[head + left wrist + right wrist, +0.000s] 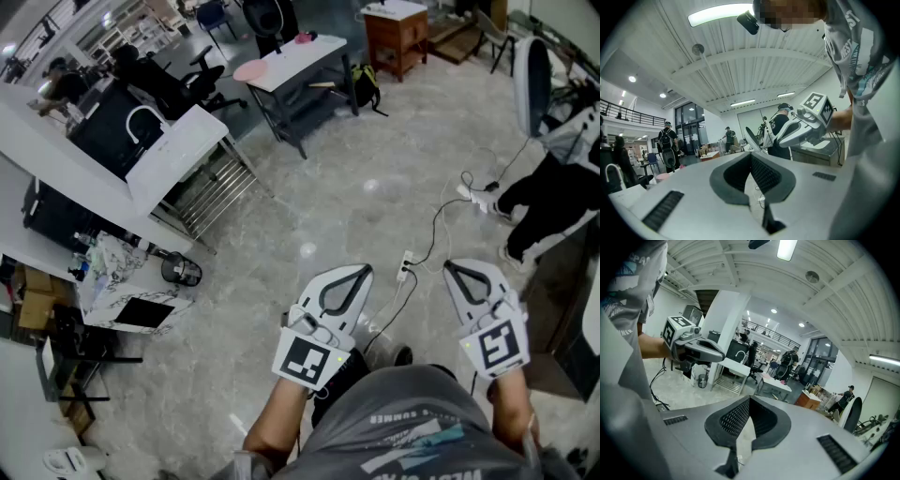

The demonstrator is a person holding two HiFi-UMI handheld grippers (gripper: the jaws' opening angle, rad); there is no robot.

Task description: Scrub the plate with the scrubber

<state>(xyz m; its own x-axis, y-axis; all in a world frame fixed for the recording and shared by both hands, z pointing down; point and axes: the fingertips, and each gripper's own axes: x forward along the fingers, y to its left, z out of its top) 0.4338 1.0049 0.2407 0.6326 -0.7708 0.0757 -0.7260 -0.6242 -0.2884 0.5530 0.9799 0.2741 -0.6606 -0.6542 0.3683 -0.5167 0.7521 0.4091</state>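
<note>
I see no plate and no scrubber that I can make out in any view. In the head view my left gripper point(362, 270) and my right gripper point(451, 266) are held side by side in front of the person's body, above the grey stone floor. Both are shut with nothing between the jaws. The left gripper view shows its own jaws point(751, 155) closed and empty, with the right gripper point(779, 142) off to the right. In the right gripper view the jaws point(749, 399) meet the same way, and the left gripper point(723, 354) is at the left.
A white counter point(178, 141) with a curved faucet point(142, 120) and a steel rack beneath stands at the far left. Beyond it is a white table point(300, 56) bearing a pink round thing point(251, 70). A power strip point(405, 265) and cables lie ahead. Another person point(548, 192) stands at the right.
</note>
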